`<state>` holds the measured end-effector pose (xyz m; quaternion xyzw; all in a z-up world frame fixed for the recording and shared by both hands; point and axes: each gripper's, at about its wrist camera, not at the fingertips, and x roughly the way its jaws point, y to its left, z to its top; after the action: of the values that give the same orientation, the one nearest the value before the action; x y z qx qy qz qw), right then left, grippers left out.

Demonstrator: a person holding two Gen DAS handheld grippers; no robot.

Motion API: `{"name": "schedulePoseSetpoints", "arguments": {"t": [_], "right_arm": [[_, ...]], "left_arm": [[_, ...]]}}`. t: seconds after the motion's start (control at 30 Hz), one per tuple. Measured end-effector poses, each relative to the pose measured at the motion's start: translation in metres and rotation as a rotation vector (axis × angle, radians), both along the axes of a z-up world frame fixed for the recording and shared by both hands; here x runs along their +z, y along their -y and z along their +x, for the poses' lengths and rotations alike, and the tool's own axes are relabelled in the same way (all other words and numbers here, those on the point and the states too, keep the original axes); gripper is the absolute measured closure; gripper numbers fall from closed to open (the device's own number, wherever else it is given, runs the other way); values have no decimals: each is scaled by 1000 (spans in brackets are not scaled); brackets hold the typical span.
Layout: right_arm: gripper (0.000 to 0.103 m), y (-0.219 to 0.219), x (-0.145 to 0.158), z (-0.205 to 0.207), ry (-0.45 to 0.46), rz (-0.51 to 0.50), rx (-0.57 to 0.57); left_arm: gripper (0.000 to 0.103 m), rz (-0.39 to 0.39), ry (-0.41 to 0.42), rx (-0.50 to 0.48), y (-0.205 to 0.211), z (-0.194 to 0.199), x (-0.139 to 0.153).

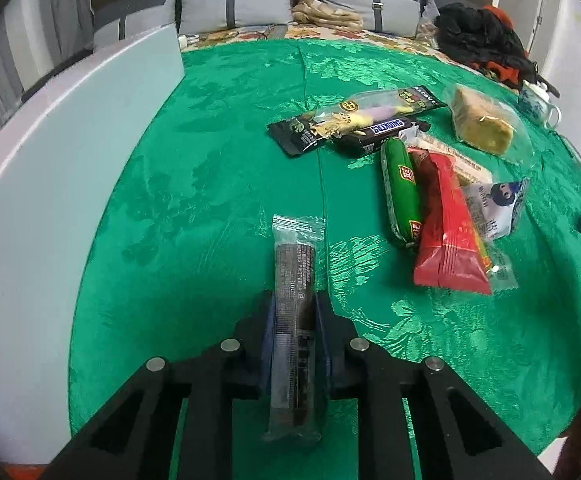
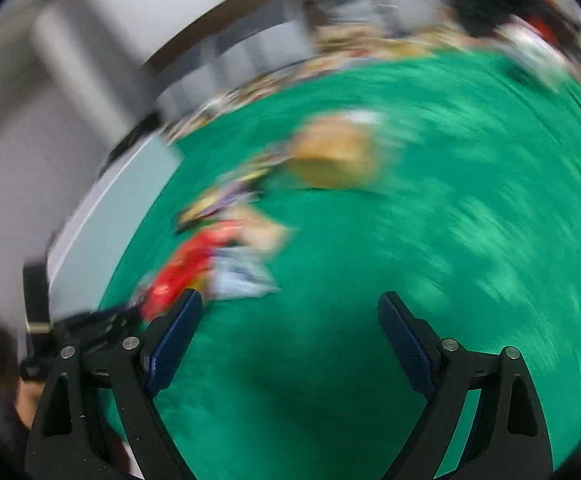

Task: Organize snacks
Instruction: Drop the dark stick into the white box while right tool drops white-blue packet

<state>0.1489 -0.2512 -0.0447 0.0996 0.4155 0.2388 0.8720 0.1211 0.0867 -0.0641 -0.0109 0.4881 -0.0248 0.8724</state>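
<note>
My left gripper (image 1: pixel 294 300) is shut on a dark snack bar in a clear wrapper (image 1: pixel 295 264), which points away from me over the green tablecloth (image 1: pixel 210 200). To its right lies a pile of snacks: a green sausage (image 1: pixel 400 192), a red packet (image 1: pixel 446 232), a Snickers bar (image 1: pixel 386 128), a black cartoon packet (image 1: pixel 350 114), a yellow cake in a clear bag (image 1: pixel 480 124) and a white cartoon packet (image 1: pixel 494 204). The right wrist view is blurred. My right gripper (image 2: pixel 290 304) is open and empty above the cloth, with the red packet (image 2: pixel 186 272) beside its left finger and the yellow cake (image 2: pixel 334 156) farther off.
A white board (image 1: pixel 50 160) runs along the cloth's left edge. Behind the table are grey cushions (image 1: pixel 234 4) and a heap of black clothing (image 1: pixel 478 36). A blue-and-white cup (image 1: pixel 536 100) stands at the far right.
</note>
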Motion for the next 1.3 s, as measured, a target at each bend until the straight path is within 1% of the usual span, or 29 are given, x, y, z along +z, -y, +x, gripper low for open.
{"name": "schedulePoseSetpoints", "arguments": {"t": [0.07,0.13,0.17,0.2,0.23,0.27,0.33,0.43,0.5,0.57,0.63,0.73,0.77,0.83,0.87,0.9,0.93,1.0,1.07,1.1,1.13,1.17,1.2,1.23,1.27,1.3], "right_arm": [[14,-44,0,20,-13,-74,110],[15,-67,-10,41,-57,-96,138],[24,-72,-15,46,-75,-97,136],[77,-74,-23,55,-111,-79,137],[73,-73,-27,60,-145,-71,136],[77,-67,-29,64,-172,-27,114],[78,-52,-21,61,-192,13,69],[78,-31,-7,46,-180,50,30],[78,-16,1,35,-173,40,-17],[78,-7,3,30,-175,29,-52],[78,3,11,23,-177,55,-80],[78,-8,43,18,-146,118,-45],[78,-21,57,18,-129,140,-16],[78,-59,88,23,-96,196,58],[78,-82,104,26,-77,221,104],[78,-96,116,24,-63,237,136],[78,-129,134,24,-40,260,201],[78,-179,155,23,-23,289,292],[77,-240,170,23,-16,300,382],[72,-261,172,23,-15,296,405],[67,-289,172,25,-19,280,429],[44,-308,172,27,-33,262,442],[35,-320,171,28,-44,256,445],[35,-326,171,29,-38,260,435],[35,-326,170,29,-27,265,424],[34,-320,168,27,-19,271,416]], "left_arm": [[85,-32,-4,12,-6,-4,1],[85,-65,-5,26,-12,-12,2],[85,-84,-5,31,-15,-16,2],[85,-105,-2,33,-19,-21,2],[85,-115,1,33,-21,-25,2],[85,-127,6,29,-22,-30,3],[85,-147,15,23,-24,-37,4],[85,-203,33,16,-23,-41,11],[85,-247,45,11,-22,-40,18],[85,-289,58,11,-23,-41,29],[85,-328,75,16,-26,-44,44],[85,-390,126,37,-46,-50,79],[85,-400,148,54,-59,-52,94],[85,-394,184,91,-87,-53,117],[85,-379,201,116,-103,-55,128],[85,-353,220,154,-127,-56,140],[85,-331,230,182,-143,-56,147],[85,-261,230,251,-180,-56,155],[85,-192,196,308,-216,-52,154],[85,-149,170,333,-233,-49,151],[82,-109,151,358,-245,-47,147],[67,-78,133,379,-254,-47,142],[53,-54,118,404,-263,-50,138],[26,-32,117,427,-269,-53,135],[16,-16,128,441,-273,-58,133],[16,4,152,454,-274,-65,132]]}}
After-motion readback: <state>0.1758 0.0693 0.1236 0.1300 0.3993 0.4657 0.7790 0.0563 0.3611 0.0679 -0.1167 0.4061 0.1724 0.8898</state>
